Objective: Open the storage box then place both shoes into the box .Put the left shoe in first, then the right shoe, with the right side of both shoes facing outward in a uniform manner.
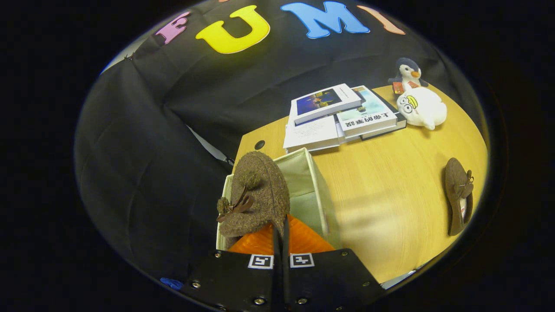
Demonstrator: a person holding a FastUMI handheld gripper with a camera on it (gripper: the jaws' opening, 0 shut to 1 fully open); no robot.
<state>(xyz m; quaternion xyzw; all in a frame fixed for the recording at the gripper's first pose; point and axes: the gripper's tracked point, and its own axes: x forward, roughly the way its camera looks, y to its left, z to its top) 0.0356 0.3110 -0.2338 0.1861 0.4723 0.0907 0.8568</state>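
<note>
My gripper is shut on a brown fuzzy shoe with a small bow, pinching its heel edge between both fingers. The shoe hangs toe-up over the open cream fabric storage box, whose inside shows behind and to the right of the shoe. The second brown shoe lies on its side on the wooden table, well off to the right of the box.
A stack of books lies on the table beyond the box. A white plush toy and a penguin plush sit to the right of the books. The box stands at the table's left edge.
</note>
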